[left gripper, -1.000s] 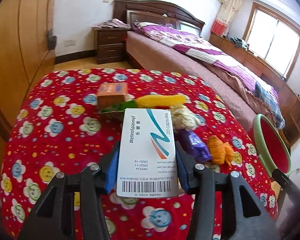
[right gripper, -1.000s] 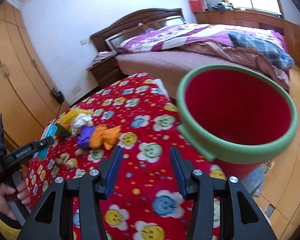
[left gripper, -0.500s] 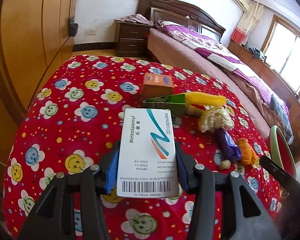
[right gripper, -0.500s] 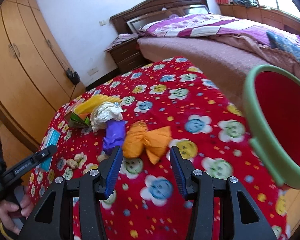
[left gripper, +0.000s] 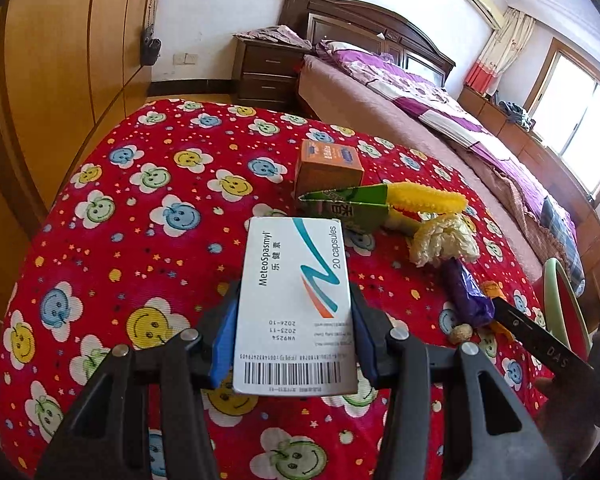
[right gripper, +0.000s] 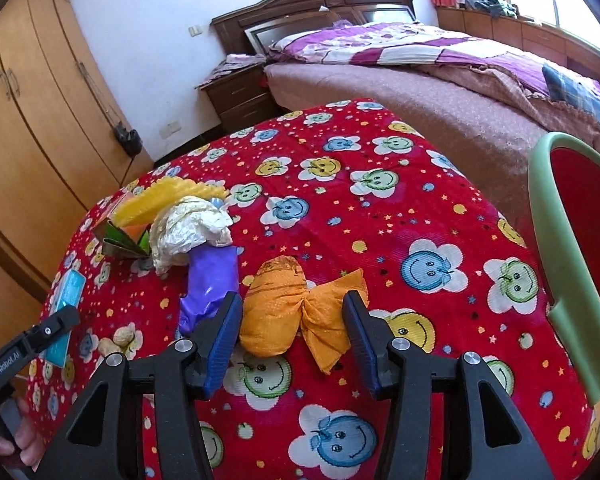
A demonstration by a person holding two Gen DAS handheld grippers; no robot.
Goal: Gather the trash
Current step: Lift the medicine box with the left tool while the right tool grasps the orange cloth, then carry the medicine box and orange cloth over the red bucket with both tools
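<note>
A bedroom with a wooden wardrobe (left gripper: 52, 60), a dark-framed bed (right gripper: 420, 80) under a purple quilt and a nightstand (left gripper: 268, 76) surrounds a worktop (left gripper: 148, 184) draped in a red cloth printed with smiling flowers. The left hand-held gripper (left gripper: 296, 344) is clamped on a white medicine box (left gripper: 296, 304), its blue pads pressing both long sides and holding it above the cloth. Beyond it lie an orange carton (left gripper: 328, 168), a green carton (left gripper: 348, 204) on its side, a yellow ridged wrapper (left gripper: 424, 200), a crumpled white paper ball (left gripper: 444, 240) and a purple wrapper (left gripper: 468, 292), all close together. The right hand-held gripper (right gripper: 292, 340) points down at an orange wrapper (right gripper: 288, 312) twisted like a bow; its jaws are opening and stand on either side of the wrapper, the pads not pressing it. The purple wrapper lies just beside the orange one. A red bin (right gripper: 580, 248) with a green rim stands at the worktop's right edge. Small nutshells (right gripper: 116, 340) lie on the cloth near the left hand-held gripper.
</note>
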